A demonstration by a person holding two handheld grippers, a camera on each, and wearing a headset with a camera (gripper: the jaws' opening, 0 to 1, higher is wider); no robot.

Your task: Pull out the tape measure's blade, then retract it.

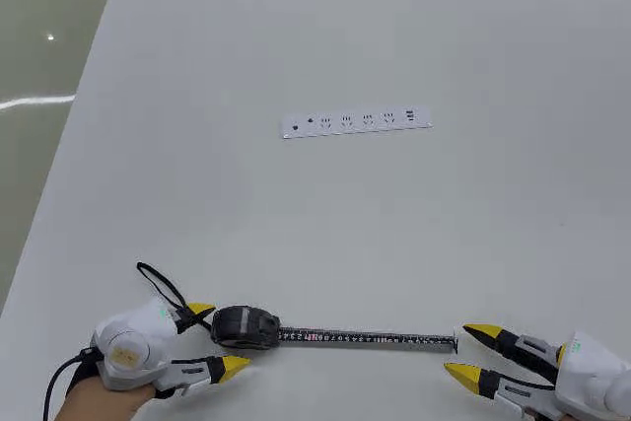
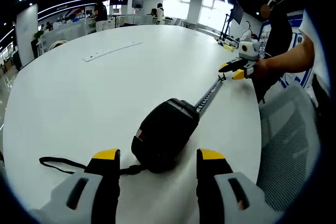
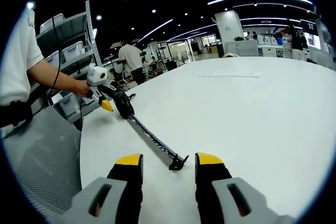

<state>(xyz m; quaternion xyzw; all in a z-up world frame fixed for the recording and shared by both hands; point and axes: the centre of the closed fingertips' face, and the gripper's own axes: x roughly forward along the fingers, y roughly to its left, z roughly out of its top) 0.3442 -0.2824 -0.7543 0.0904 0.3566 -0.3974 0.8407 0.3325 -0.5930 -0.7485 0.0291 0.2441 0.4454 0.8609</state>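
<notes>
**Item 1 – tape measure** (image 1: 245,326): black case (image 2: 165,135) flat on bench (image 1: 325,224), approx. 7 o'clock in head view. Blade (image 1: 365,339) drawn out and lying flat, running from case toward 3 o'clock. End hook (image 1: 455,343) free, nothing on it. Wrist strap (image 1: 158,283) trails off case toward 10 o'clock.

**Item 2 – your L gripper** (image 1: 219,338): jaws apart, one each side of case rear. No clamp evident in left gripper view.

**Item 3 – your R gripper** (image 1: 471,351): jaws apart, holding nothing. End hook sits just ahead of the tips, 12 o'clock in right gripper view.

**Item 4 – power strip** (image 1: 357,122): well apart, 12 o'clock of blade. Not involved.

**Status (est.):** pull-out looks done, retract pending.

**Next (est.):** you'd want to steady the case w/ L gripper and free whatever keeps the blade out. Guide the end hook w/ R gripper so it doesn't whip back.
</notes>
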